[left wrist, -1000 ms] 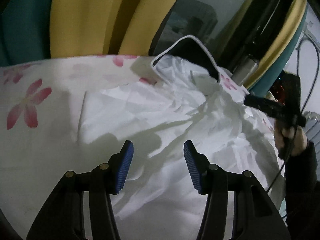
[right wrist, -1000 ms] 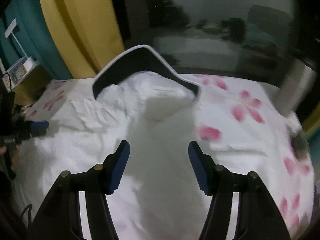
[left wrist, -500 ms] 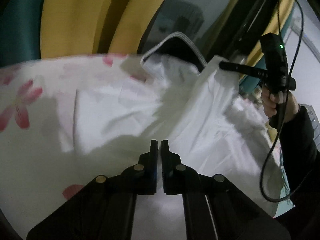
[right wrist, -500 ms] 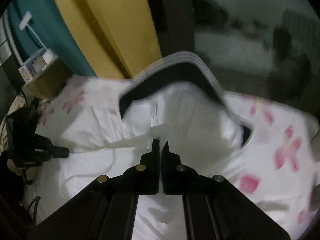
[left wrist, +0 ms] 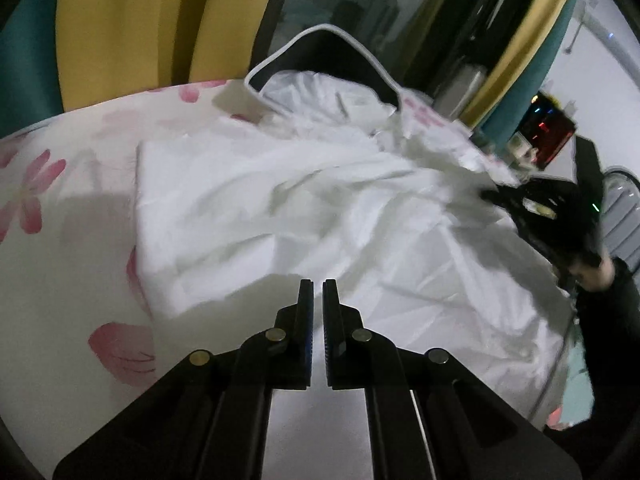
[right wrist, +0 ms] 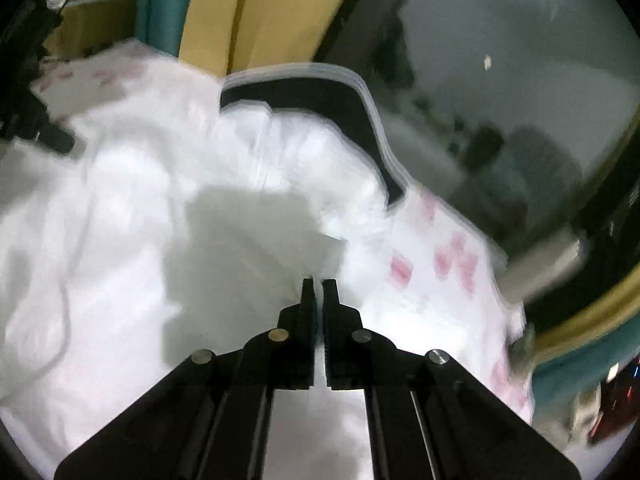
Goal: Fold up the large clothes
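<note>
Now, garment: a large white garment (left wrist: 320, 200) lies crumpled across the bed; its left edge forms a straight fold line, its far end bunches up against a dark pillow
Bed: a white sheet with pink flower print (left wrist: 36, 196) covers it; bare sheet shows to the left of the garment in the left wrist view and to the right of it in the right wrist view (right wrist: 448, 264)
Dark pillow: black with white piping (left wrist: 332, 52); it stands at the head of the bed, the garment's collar end heaped in front of it; seen again, blurred, in the right wrist view (right wrist: 312, 92)
Left tongs: (left wrist: 318, 300) clenched, the two fingers nearly together with a thin slit between; white cloth lies right under the tips, but whether any is pinched I cannot tell
Right tongs: (right wrist: 319, 300) clenched on the garment (right wrist: 120, 240); a thin strip of white cloth shows in the slit between the fingers, and the fabric pulls into creases toward the tips
Right tongs from the left wrist view: a black, blurred device (left wrist: 548, 208) low over the garment's right edge, held by a hand in a dark sleeve
Backdrop: yellow and teal curtains (left wrist: 120, 28) behind the bed; a dark window beside them
Sharpness: the right wrist view is smeared; fine detail there is unreadable
</note>
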### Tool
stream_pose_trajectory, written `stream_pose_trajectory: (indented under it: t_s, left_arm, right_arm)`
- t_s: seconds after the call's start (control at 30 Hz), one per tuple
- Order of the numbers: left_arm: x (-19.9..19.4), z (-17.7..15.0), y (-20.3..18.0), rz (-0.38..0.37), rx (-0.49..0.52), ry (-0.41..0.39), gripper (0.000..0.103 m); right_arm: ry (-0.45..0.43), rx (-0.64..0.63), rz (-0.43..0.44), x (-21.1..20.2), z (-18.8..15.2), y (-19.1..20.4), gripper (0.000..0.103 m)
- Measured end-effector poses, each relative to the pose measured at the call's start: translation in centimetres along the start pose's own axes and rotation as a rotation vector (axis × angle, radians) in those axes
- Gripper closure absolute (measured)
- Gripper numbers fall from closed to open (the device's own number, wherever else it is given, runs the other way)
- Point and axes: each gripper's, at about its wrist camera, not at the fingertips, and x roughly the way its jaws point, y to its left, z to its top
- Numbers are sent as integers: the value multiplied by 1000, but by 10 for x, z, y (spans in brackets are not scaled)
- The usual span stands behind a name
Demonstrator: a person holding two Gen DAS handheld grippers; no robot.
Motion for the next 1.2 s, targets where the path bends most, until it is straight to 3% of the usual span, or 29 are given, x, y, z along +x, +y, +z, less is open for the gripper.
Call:
stream_pose_trajectory:
  t_s: [0.03, 0.1, 0.17, 0.23, 0.33, 0.47, 0.63, 0.7, 0.73, 0.8, 0.83, 0.87, 0.93, 1.2]
  left_arm:
    - [-1, 0, 0, 11, -2, 2, 97]
    - [-4, 2, 0, 26, -8, -6, 85]
    - [-10, 3, 4, 45, -21, -24, 61]
    - [-13, 5, 9, 54, -33, -32, 59]
    - [-10, 9, 13, 71, -58, -24, 59]
    - [-7, 4, 7, 25, -47, -19, 60]
    - [3, -10, -4, 21, 12, 4, 60]
    - [4, -13, -9, 51, 57, -5, 78]
    - [5, -14, -9, 61, 67, 0, 98]
    - [3, -15, -4, 55, 60, -4, 99]
    - [2, -16, -3, 59, 68, -6, 100]
    - [1, -18, -4, 85, 89, -14, 100]
    - [-3, -18, -3, 136, 113, -31, 101]
    - [-20, -16, 12, 172, 110, -34, 100]
  right_arm:
    - [14, 17, 3, -2, -8, -3, 94]
    - [41, 87, 35, -11, -27, -8, 78]
    - [56, 130, 52, -18, -36, -10, 46]
    - [44, 153, 42, -26, -40, -15, 40]
    - [-5, 157, -10, -37, -32, -24, 40]
    - [-90, 174, -7, -35, 9, -35, 40]
    - [-63, 216, 72, 9, 52, -29, 40]
    - [-10, 206, 83, 30, 55, -22, 41]
    - [23, 194, 80, 40, 53, -18, 41]
    - [55, 167, 45, 49, 45, -16, 60]
    - [61, 175, 40, 48, 39, -19, 78]
    - [63, 195, 40, 47, 33, -24, 88]
    - [58, 239, 40, 41, 22, -36, 93]
    - [26, 550, 5, 15, -39, -107, 93]
